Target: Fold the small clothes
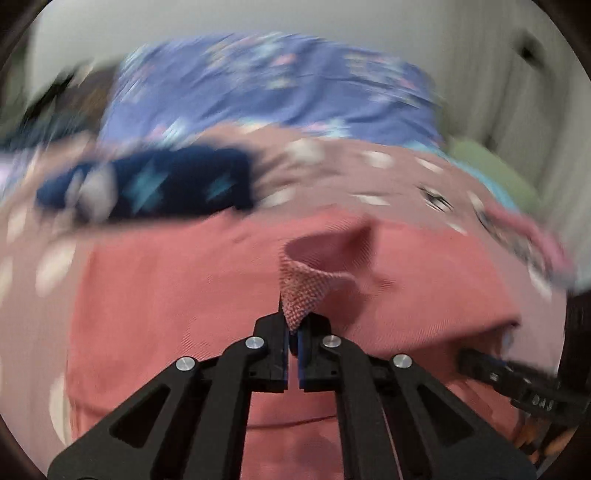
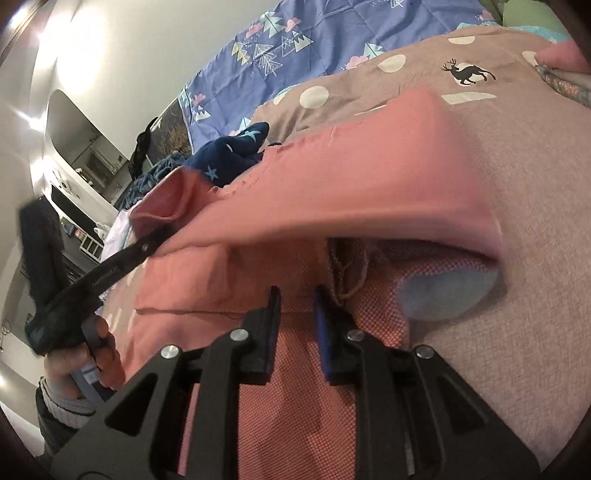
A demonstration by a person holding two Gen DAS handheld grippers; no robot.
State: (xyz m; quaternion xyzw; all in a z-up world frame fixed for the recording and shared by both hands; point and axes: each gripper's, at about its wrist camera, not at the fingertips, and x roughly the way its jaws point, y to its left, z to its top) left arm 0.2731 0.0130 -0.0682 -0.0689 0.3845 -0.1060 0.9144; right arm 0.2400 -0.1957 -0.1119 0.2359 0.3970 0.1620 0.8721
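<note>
We saw the left gripper point(image 1: 293, 332) pinching the pink garment point(image 1: 184, 288), its long axis crosswise; the right gripper point(image 2: 295, 306) spread apart.

The left wrist view is taken close above the pink garment point(image 1: 229, 295), angled down along its fingers toward the blue quilt point(image 1: 280, 85) at twelve o'clock. The right wrist view is set nearer and lower. The pink garment point(image 2: 351, 184), navy cloth point(image 2: 236, 151) and blue quilt point(image 2: 332, 33) are shared.
</note>
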